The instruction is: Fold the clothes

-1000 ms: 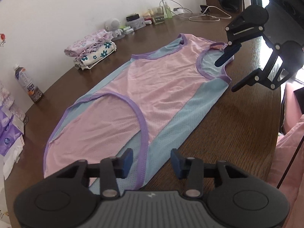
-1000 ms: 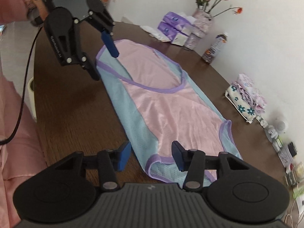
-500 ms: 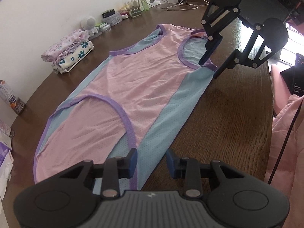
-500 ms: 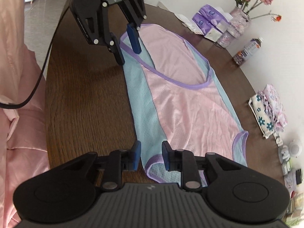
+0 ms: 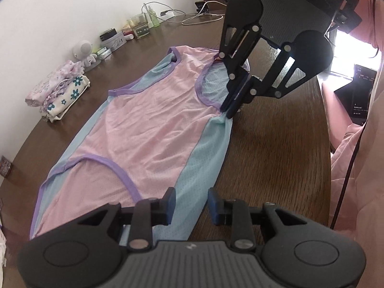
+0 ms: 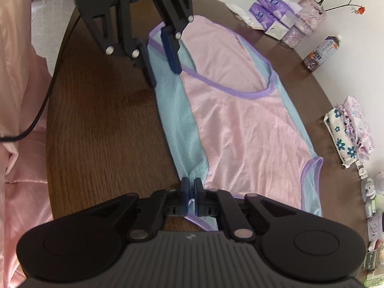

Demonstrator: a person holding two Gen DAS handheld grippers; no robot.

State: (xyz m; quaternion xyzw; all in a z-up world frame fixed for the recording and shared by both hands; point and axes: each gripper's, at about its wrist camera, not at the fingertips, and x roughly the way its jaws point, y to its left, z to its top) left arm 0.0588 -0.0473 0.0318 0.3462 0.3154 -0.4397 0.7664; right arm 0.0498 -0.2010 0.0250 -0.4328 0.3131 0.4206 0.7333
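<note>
A pink sleeveless top [image 5: 153,124] with light-blue mesh side panels and purple trim lies flat on the brown table [image 5: 276,158]. My left gripper [image 5: 190,202] is open, and its fingers straddle the blue side panel at the hem end. In the right wrist view the left gripper [image 6: 164,76] stands over that same edge of the top [image 6: 240,120], with a gap between its fingers. My right gripper [image 6: 191,192] is shut on the blue side edge just below the armhole. In the left wrist view the right gripper [image 5: 228,111] pinches the cloth into a small pucker.
A stack of folded floral clothes [image 5: 60,91] lies by the wall. Tissue packs [image 6: 271,16], a flower vase [image 6: 309,12] and a bottle [image 6: 321,50] stand at one end, with jars and cables [image 5: 182,19] at the other. Pink bedding [image 5: 355,148] borders the table's near edge.
Both grippers came down onto the top's near side edge. The right gripper went from open to shut on the cloth by the armhole. The left one stays open.
</note>
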